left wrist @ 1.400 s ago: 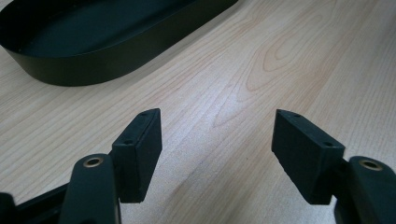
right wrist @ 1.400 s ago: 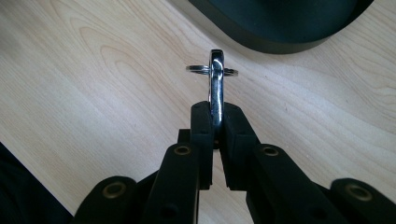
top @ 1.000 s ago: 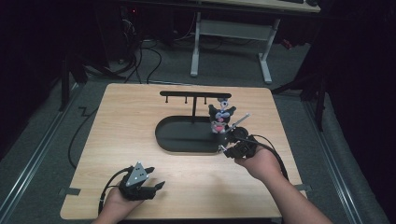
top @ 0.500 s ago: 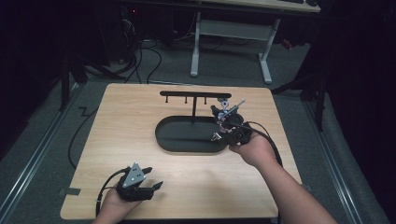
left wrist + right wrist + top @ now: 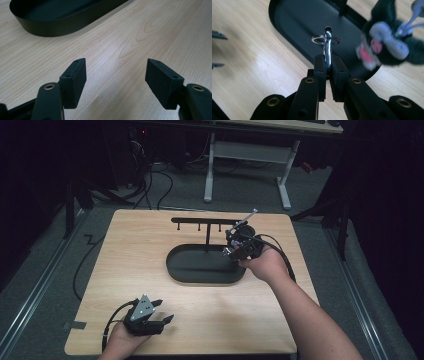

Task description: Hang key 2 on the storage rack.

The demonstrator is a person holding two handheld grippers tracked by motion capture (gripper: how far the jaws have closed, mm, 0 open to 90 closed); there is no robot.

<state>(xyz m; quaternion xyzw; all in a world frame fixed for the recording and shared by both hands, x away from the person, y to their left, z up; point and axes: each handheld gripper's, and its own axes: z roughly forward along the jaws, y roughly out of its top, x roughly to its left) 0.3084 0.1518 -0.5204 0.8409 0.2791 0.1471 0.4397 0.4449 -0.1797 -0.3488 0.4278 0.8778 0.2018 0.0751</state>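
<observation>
My right gripper [image 5: 327, 58] is shut on a silver clasp [image 5: 327, 43] that carries a small ring. A black plush toy [image 5: 388, 47] with a grey and pink face dangles from it at the right, blurred. In the high view my right gripper [image 5: 239, 246] is held over the right end of the black oval tray [image 5: 185, 270], just below the right tip of the black peg rack [image 5: 200, 220]. My left gripper [image 5: 152, 319] rests near the table's front left, its jaws [image 5: 116, 75] open over bare wood with nothing between them.
The rack's post stands in the tray, and several short pegs hang from its bar. The tray's wall [image 5: 62, 25] lies ahead of my left gripper. Beyond the wooden table [image 5: 300, 285] are a dark floor, cables and a desk frame [image 5: 250, 150].
My right gripper has carried the clasp and plush toy away from the person, from the tray's right rim up toward the rack's right end. The left gripper has stayed put.
</observation>
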